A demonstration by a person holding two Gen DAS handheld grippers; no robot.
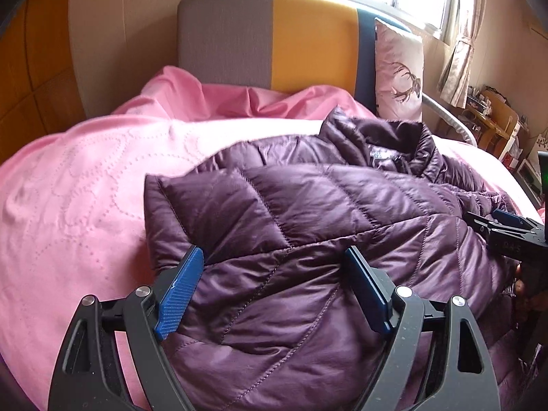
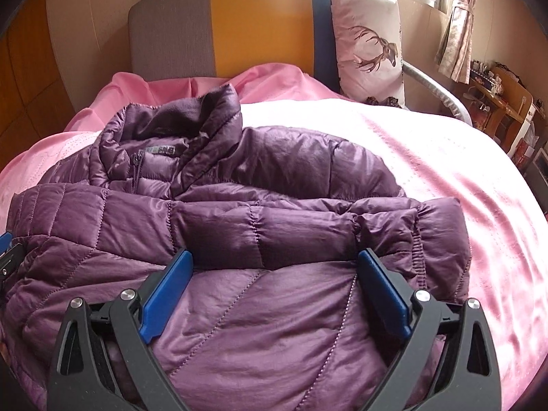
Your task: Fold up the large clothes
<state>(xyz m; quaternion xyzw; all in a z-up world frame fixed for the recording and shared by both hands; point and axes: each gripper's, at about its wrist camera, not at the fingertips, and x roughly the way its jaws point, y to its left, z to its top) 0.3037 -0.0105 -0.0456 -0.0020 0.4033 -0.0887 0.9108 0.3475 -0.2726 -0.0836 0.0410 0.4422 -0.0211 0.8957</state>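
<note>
A purple quilted puffer jacket (image 1: pixel 308 212) lies front up on the pink bedspread (image 1: pixel 78 185), collar toward the headboard. In the right wrist view the jacket (image 2: pixel 260 315) has a sleeve (image 2: pixel 308 226) folded across its chest. My left gripper (image 1: pixel 274 257) stands open over the jacket's left part, and padded fabric bulges between its blue pads (image 1: pixel 178 294). My right gripper (image 2: pixel 275 257) is open over the jacket's lower right part, just short of the folded sleeve. The right gripper (image 1: pixel 493 221) also shows at the right edge of the left wrist view, low on the jacket.
A headboard (image 2: pixel 239 27) in grey, yellow and blue closes the far end of the bed. A deer-print pillow (image 2: pixel 368 41) leans on it at the right. Curtains and a window are behind. Wooden shelves (image 2: pixel 503 102) stand past the bed's right side, a wooden wall (image 1: pixel 30 68) at the left.
</note>
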